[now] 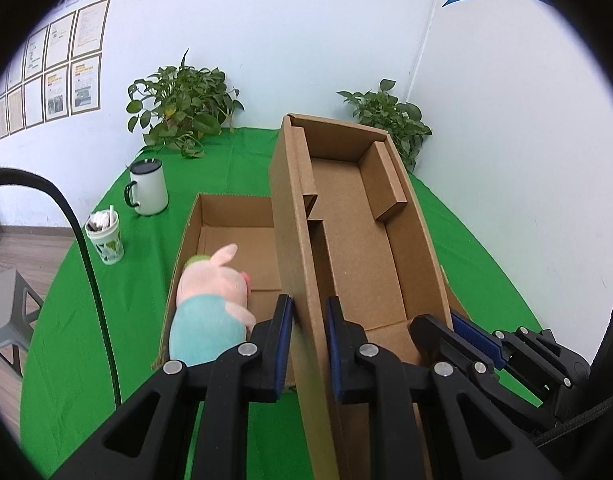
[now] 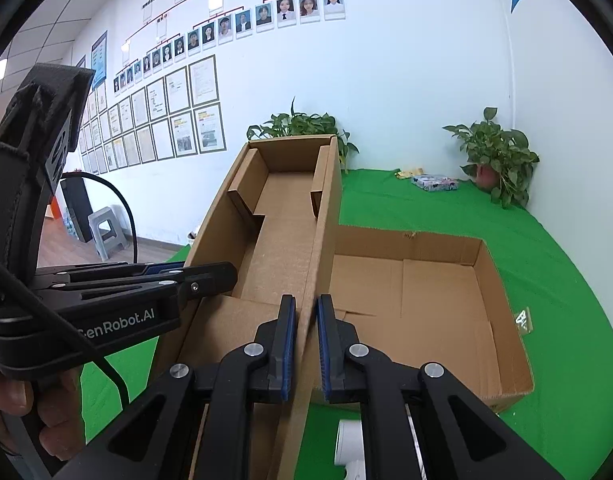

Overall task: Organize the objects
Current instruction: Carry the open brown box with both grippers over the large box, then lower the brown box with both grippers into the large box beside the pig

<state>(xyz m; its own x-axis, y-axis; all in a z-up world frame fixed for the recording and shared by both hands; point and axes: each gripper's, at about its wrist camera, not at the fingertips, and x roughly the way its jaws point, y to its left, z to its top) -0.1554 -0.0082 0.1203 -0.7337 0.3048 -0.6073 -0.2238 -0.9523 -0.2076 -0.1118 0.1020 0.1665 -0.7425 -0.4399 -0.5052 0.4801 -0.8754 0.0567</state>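
Across the lower frame spread the green bench (image 1: 106, 320); at centre an open cardboard box (image 2: 446, 292) sat on it, under a tilted cardboard lid (image 1: 358, 240). Left gripper (image 1: 309, 344) and right gripper (image 2: 305, 348) each had jaws clamped on a lid wall. Lower left in the box lay a pig plush (image 1: 214, 304).

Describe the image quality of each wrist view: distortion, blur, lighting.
Left wrist view: strong fisheye bending with black corners; the cardboard lid edge nearest the lens, clamped by the left gripper, is smeared; the plush toy looks slightly soft.
Right wrist view: same curvature; even indoor light, no harsh glare; the right gripper looks sharp.
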